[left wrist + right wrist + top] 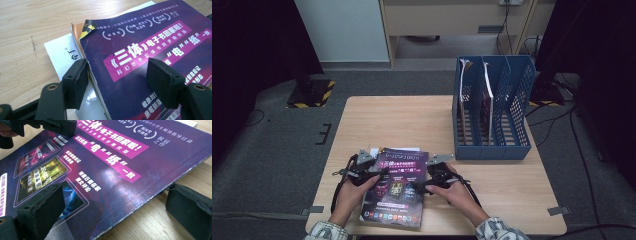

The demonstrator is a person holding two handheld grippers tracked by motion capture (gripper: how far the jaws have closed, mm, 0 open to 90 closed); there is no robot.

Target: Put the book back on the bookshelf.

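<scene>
- Two grippers work one purple book [398, 186], which lies flat at the near edge of the surface [412, 120], a bit left of centre.
- Cover writing, readable in the left gripper view: «三体» in a magenta band, then 电子书回家啦!; a second band reads "电" "纸". Three small round laurel badges sit above, text too small to read.
- Right gripper view: same bands, plus small framed cover pics w/ 三体 on them and white side captions, too fine to read fully.
- Book's far left corner is dog-eared, showing a yellow-black patch [89, 26].
- Under the book: an orange-edged book [75, 37] and a white sheet [62, 53] w/ a few dark characters, both poking out on the left side.
- Left gripper [117, 82]: jaws spread, straddling the book's left edge; one pad over the cover, the other beside the edge over the white sheet. Not pinching.
- Right gripper [117, 207]: jaws spread across the book's right edge, one pad above the cover, one by the wood. No squeeze visible.
- Blue file rack [492, 107] stands at the surface's far right; 3 slots; a thin book or folder stands upright in each of the left two, the right slot looks bare.
</scene>
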